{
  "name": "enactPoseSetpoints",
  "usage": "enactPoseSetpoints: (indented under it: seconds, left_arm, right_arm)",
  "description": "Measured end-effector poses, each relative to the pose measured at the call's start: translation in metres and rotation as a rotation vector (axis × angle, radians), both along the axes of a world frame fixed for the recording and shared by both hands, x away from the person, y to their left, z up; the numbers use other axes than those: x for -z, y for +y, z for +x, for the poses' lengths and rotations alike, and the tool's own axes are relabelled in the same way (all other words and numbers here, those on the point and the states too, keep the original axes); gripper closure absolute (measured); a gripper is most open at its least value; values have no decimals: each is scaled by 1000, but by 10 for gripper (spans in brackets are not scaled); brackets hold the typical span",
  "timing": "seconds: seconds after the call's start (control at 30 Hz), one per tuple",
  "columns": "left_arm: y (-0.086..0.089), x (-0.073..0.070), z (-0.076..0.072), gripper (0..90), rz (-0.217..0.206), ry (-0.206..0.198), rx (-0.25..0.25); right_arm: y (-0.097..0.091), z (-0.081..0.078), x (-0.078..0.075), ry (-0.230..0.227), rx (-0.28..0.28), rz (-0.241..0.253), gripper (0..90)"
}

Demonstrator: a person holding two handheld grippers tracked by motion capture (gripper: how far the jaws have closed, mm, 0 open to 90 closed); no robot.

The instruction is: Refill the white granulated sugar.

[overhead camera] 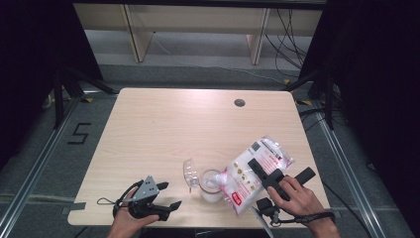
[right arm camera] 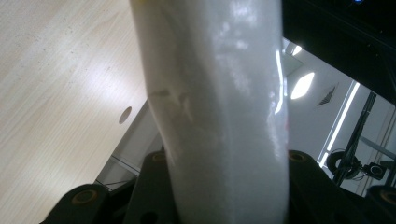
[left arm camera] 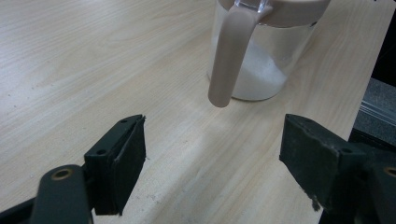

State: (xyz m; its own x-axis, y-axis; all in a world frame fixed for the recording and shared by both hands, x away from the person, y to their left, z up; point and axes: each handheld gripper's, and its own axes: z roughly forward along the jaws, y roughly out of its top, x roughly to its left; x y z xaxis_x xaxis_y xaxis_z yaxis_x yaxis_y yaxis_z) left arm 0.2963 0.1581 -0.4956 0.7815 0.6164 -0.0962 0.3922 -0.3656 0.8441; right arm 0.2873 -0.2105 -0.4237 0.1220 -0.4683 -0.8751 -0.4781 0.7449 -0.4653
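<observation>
Two grippers share our table (overhead camera: 163, 124), whose pale wood lies bare ahead of them apart from a small round hole (overhead camera: 239, 103) far beyond our right gripper (overhead camera: 267, 173). That gripper clamps a plastic bag (overhead camera: 252, 173) of white grains, printed in red, tilted with its lower corner over the jar (overhead camera: 212, 186) just to the gripper's left. White grains fill the clear jar's bottom; its clear lid (overhead camera: 189, 172) stands flipped open and its beige handle (left arm camera: 231, 56) faces our left gripper (left arm camera: 212, 154), which rests with jaws wide and empty, nothing between it and the jar.
</observation>
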Motion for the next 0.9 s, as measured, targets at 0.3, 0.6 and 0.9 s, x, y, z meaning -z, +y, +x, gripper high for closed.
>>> enactPoseSetpoints:
  seconds: [0.3, 0.6, 0.9]
  left_arm:
    - [0, 0, 0, 222, -1, 0, 0]
    - [0, 0, 0, 221, -1, 0, -1]
    - [0, 0, 0, 221, -4, -6, -2]
  right_arm:
    - [0, 0, -1, 0, 0, -4, 699]
    - [0, -1, -1, 12, 8, 11, 699]
    - [0, 0, -1, 4, 1, -2, 700]
